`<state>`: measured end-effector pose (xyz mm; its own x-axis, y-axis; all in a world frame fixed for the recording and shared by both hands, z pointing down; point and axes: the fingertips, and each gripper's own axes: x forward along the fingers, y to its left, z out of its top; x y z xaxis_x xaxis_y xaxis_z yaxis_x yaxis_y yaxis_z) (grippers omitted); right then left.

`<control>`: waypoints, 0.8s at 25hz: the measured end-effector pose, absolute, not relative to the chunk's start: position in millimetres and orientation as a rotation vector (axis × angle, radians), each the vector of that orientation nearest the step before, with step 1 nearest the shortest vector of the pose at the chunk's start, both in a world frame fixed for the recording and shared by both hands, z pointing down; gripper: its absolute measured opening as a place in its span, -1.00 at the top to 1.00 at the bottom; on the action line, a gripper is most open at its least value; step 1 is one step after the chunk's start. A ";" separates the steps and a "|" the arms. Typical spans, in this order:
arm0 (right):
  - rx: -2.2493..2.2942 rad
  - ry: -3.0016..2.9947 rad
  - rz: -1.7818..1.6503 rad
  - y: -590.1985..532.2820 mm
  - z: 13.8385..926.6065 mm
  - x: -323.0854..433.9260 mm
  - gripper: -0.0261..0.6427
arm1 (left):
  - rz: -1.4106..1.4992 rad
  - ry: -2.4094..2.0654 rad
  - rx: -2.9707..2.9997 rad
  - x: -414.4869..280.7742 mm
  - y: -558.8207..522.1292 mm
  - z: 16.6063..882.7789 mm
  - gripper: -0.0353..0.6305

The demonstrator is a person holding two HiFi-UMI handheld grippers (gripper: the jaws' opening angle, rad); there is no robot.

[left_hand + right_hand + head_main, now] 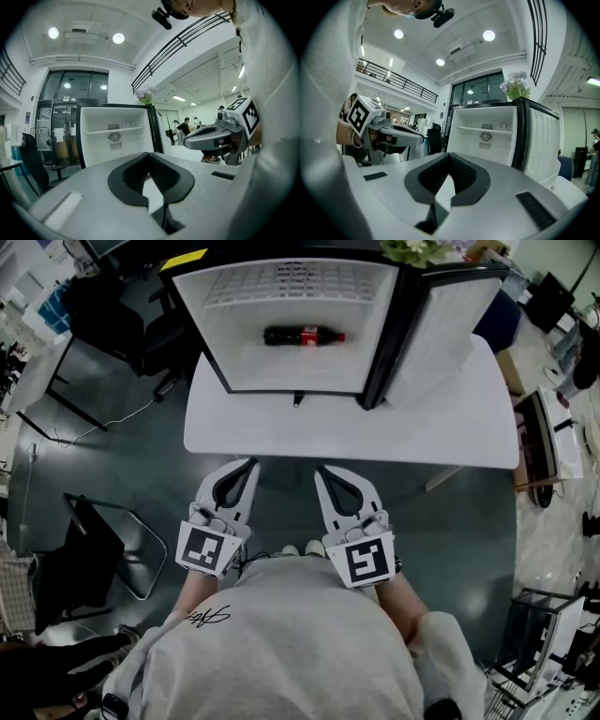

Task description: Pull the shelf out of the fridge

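Note:
A small white fridge stands open on a white table, its door swung to the right. Its white shelf sits high inside; it also shows as the shelf in the left gripper view and the shelf in the right gripper view. A cola bottle lies on the fridge floor below it. My left gripper and right gripper hover side by side before the table's near edge, well short of the fridge. Both are shut with nothing in them.
A flower pot stands on top of the fridge. A black office chair is at the far left and a black stand is at the near left. Desks and a rack fill the right side. People stand far off.

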<state>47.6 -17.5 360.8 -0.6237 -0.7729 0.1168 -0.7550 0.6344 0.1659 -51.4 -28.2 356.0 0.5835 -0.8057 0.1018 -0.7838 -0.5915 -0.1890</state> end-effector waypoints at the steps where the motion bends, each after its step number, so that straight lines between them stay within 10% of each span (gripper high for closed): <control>1: 1.258 -2.678 -0.156 -17.4 360.7 47.5 0.89 | -0.269 1.357 -2.685 -51.4 -28.0 357.4 0.88; 20: 1.193 -2.716 -0.150 -20.6 362.6 49.8 0.89 | -0.299 1.453 -2.646 -58.3 -26.0 361.4 0.88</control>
